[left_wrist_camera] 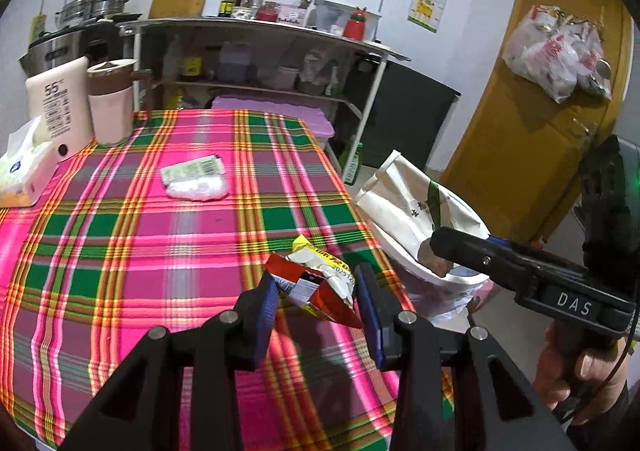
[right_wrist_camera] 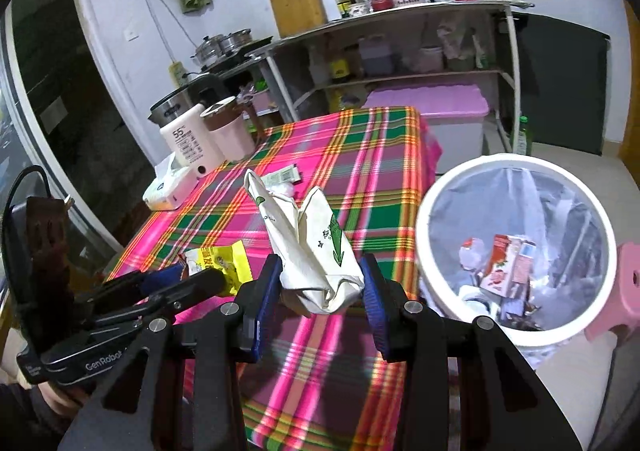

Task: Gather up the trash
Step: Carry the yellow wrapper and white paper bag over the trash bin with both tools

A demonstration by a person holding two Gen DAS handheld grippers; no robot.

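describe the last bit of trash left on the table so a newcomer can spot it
Start at the plaid tablecloth. Near its far end, ahead of the pink jug and tissue box, lies a small clear packet. It holds white contents under a white printed label with a barcode, and it is the only loose piece lying flat in the middle of the cloth.

Two hand-held grippers: the left (left_wrist_camera: 316,291) with one red-and-yellow wrapper (left_wrist_camera: 316,283), the right (right_wrist_camera: 320,291) with one white paper bag (right_wrist_camera: 316,251). One bin (right_wrist_camera: 516,179) at 3 o'clock of the table (right_wrist_camera: 360,155). On the table: one plastic packet (left_wrist_camera: 196,179) at centre; one tissue box (left_wrist_camera: 24,171), one heater (left_wrist_camera: 60,103) and one mug (left_wrist_camera: 112,103) at 10 o'clock.
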